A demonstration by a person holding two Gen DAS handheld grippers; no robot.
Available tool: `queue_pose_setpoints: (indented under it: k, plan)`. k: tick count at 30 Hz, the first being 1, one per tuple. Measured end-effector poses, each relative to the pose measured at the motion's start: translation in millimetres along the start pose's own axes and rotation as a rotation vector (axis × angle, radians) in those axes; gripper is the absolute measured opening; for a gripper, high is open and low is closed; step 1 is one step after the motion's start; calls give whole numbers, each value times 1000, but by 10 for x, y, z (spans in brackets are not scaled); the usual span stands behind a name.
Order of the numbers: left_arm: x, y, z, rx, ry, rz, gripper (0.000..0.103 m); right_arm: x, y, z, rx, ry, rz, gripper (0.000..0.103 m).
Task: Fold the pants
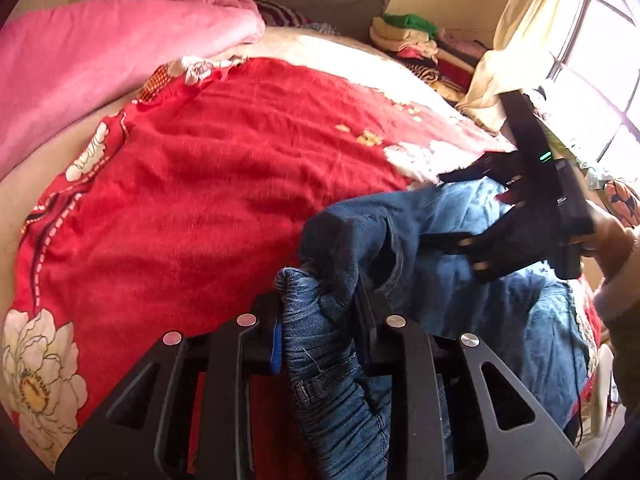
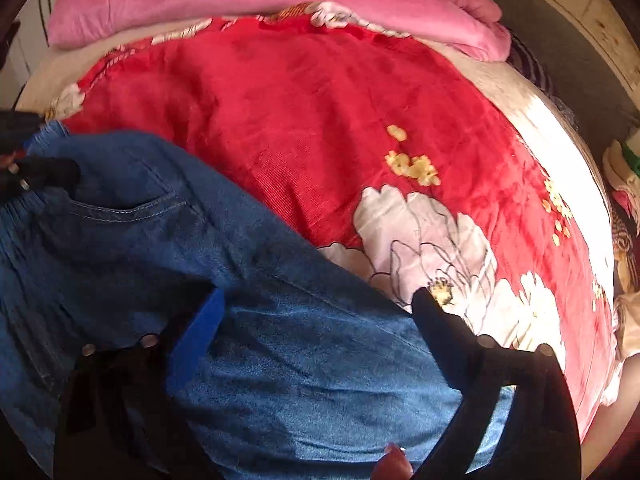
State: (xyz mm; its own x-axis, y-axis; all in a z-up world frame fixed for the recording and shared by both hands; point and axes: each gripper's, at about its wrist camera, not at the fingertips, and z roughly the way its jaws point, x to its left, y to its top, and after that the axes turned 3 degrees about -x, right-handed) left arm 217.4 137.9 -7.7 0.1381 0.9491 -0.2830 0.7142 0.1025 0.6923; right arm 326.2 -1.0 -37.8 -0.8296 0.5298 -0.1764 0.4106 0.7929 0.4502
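Because my left gripper (image 1: 320,320) is pinched only on the bunched waistband of the jeans (image 2: 280,340) lying on the red blanket (image 1: 220,160), while my right gripper (image 2: 316,312) gapes wide, empty, I fear they'll slip and crumple.

1. Blue denim pants (image 2: 280,340), darker at the gathered waistband (image 1: 320,344), with pale stitching along the pocket (image 2: 128,210).
2. Red blanket (image 1: 224,184) printed with large white flowers (image 2: 432,240), yellow-centred, plus small yellow blossoms (image 2: 412,164) and a dashed white border (image 1: 52,232).
3. Pink quilt (image 1: 100,52), plain.
4. Black grippers: left (image 1: 320,312), right (image 2: 320,304), with a bright blue pad (image 2: 198,332) on one finger.
5. Cream curtain (image 1: 520,40).
6. Green cloth (image 1: 408,22) atop a mixed pile.
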Motion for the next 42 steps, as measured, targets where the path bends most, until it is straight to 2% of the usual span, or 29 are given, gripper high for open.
queue_pose_setpoints:
  k: [1,2,3,6,13,17,21,26,30,36,40,41,42]
  plan:
    - [-17,7,-33,-9,-4,2,18,27,17,26,3,36,2,50]
    - [-28,12,-59,-15,-5,7,18,59,43,21,-8,44,7,43]
    - [-31,25,-71,-20,-7,14,18,85,56,0,-20,51,11,27]
    - [-71,17,-137,-34,-19,39,18,62,24,-156,-67,64,98,5]
    - [-190,-42,-458,-89,-52,75,18,61,-387,-936,-258,108,273,4]
    - [-339,-187,-690,-112,-84,128,18,343,-722,-1427,-332,114,296,4]
    - [-452,-394,-909,-132,-118,156,18,708,-1078,-1721,-364,146,313,4]
    - [-516,-723,-1089,-127,-159,164,19,1210,-1463,-1886,-358,171,285,4]
    - [-569,-1013,-1155,-99,-167,193,23,1507,-1683,-1852,-338,214,308,4]
    - [-607,-1312,-1224,-52,-136,243,29,1902,-1975,-1741,-282,242,322,4]
    - [-603,-1417,-1245,-33,-106,251,40,1997,-2091,-1632,-256,254,354,4]
    - [-594,-1439,-1245,-26,-96,246,49,2019,-2103,-1604,-252,245,355,4]
    - [-581,-1453,-1251,-21,-86,238,52,2036,-2113,-1588,-249,242,361,4]
